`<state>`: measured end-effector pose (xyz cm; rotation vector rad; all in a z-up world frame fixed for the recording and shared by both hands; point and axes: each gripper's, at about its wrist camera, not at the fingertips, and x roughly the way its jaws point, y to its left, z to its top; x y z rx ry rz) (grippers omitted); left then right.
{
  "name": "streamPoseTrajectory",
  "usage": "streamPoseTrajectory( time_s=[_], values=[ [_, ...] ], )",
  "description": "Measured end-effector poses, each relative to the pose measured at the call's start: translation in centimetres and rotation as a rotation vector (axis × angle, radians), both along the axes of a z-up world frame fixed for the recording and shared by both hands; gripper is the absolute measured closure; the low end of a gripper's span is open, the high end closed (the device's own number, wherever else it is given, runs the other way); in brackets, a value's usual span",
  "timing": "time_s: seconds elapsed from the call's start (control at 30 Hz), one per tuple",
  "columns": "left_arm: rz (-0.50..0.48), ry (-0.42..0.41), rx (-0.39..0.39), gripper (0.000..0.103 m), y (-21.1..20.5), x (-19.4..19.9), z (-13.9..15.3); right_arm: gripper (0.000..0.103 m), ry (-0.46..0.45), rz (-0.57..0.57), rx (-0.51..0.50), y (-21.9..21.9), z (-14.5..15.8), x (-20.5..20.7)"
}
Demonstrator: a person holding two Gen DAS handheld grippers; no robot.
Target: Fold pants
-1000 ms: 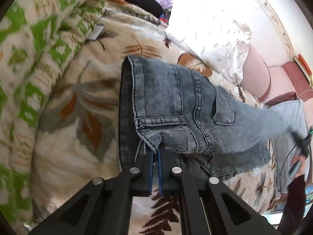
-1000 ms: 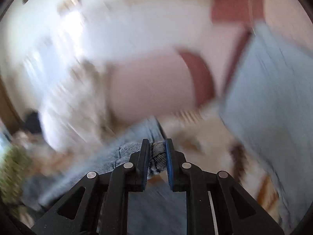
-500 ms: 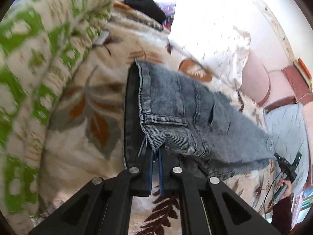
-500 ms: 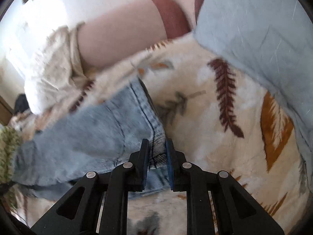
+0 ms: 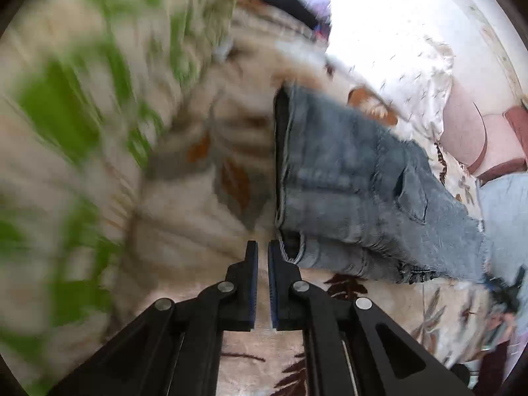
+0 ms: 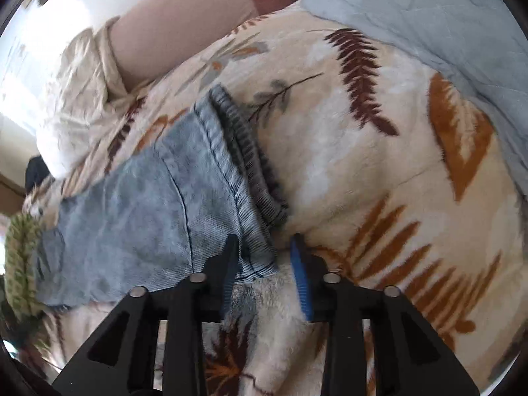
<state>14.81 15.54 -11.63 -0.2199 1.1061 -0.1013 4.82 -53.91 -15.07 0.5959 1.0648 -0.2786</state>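
Observation:
Grey-blue jeans [image 5: 346, 191] lie folded lengthwise on a cream leaf-print blanket [image 5: 198, 231]. Their waist end sits just right of my left gripper [image 5: 262, 247], which is shut with only a thin slit between its pads and nothing in it. The picture is blurred on the left. In the right wrist view the leg end of the jeans [image 6: 148, 204] rests on the blanket [image 6: 363, 181]. My right gripper [image 6: 264, 241] is low over it and its jaws are opening. The hem corner lies between them by the left finger [image 6: 231, 257], with neither pad pressing on it.
A green-patterned quilt [image 5: 66, 115] is heaped left of the waist. A white pillow [image 5: 396, 66] and pink cushions [image 5: 468, 132] lie behind the jeans. A light blue cloth [image 6: 429, 10] covers the blanket's far right. A hand holding the other gripper [image 5: 505, 290] shows at the right edge.
My left gripper has let go of the waistband and slid left off it. My right gripper came down to the blanket with the hem and its jaws have parted from it.

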Motion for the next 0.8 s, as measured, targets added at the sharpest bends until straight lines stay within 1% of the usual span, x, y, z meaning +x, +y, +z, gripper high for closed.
streamPoseTrajectory(
  time_s=[0.03,0.07,0.1,0.13,0.17,0.2,0.23,0.27,0.3,0.43,0.53,0.57,0.6,0.63,0.67,0.7,0.73,0.8],
  values=[
    [-0.019,-0.041,0.027,0.095,-0.6,-0.3,1.2,0.067,-0.002,-0.003,-0.024,-0.2,0.7,0.1],
    [-0.039,-0.081,0.037,0.095,-1.4,-0.6,2.5,0.065,-0.014,-0.001,-0.057,-0.3,1.7,0.2],
    [-0.057,-0.116,0.026,0.095,-2.2,-0.7,3.7,0.064,-0.044,0.001,-0.069,-0.5,2.6,0.5],
    [-0.081,-0.145,-0.002,0.095,-3.2,-0.7,4.7,0.058,-0.083,-0.001,-0.057,-0.7,3.4,0.7],
    [-0.117,-0.169,-0.038,0.094,-4.5,-0.6,5.5,0.05,-0.119,-0.006,-0.038,-0.8,4.0,0.9],
    [-0.155,-0.183,-0.061,0.094,-6.1,-0.4,6.1,0.045,-0.156,-0.014,-0.017,-1.0,4.5,1.4],
    [-0.188,-0.192,-0.073,0.091,-7.7,-0.2,6.3,0.039,-0.175,-0.021,-0.011,-1.0,4.8,2.0],
    [-0.221,-0.195,-0.082,0.087,-9.4,0.3,6.2,0.038,-0.18,-0.02,-0.015,-0.8,4.9,2.7],
    [-0.248,-0.188,-0.09,0.086,-11.0,0.9,5.9,0.038,-0.177,-0.013,-0.017,-0.9,4.9,3.9],
    [-0.343,-0.105,-0.138,0.086,-17.4,2.4,2.8,0.038,-0.117,-0.016,-0.01,-1.2,3.5,8.6],
    [-0.425,-0.072,-0.149,0.086,-22.2,1.8,1.2,0.039,-0.052,-0.002,-0.018,-1.7,2.3,11.2],
    [-0.458,-0.067,-0.15,0.086,-23.8,1.7,0.8,0.045,-0.017,0.014,-0.008,-1.7,1.8,11.9],
    [-0.485,-0.072,-0.133,0.086,-25.3,1.7,0.5,0.05,0.023,0.041,0.014,-1.6,1.1,12.5],
    [-0.493,-0.085,-0.108,0.086,-26.3,1.6,0.5,0.059,0.051,0.063,0.026,-1.4,0.7,12.8],
    [-0.491,-0.093,-0.086,0.086,-27.0,1.8,0.3,0.067,0.079,0.089,0.017,-1.0,0.3,13.3],
    [-0.488,-0.087,-0.084,0.086,-27.4,2.1,0.0,0.073,0.111,0.105,-0.013,-0.6,-0.1,13.6],
    [-0.484,-0.069,-0.09,0.086,-27.4,2.4,-0.5,0.085,0.117,0.107,-0.027,-0.4,-0.3,13.7],
    [-0.449,-0.022,-0.081,0.086,-26.5,3.1,-1.7,0.088,0.08,0.112,-0.031,-0.2,-0.2,13.8]
  ],
)
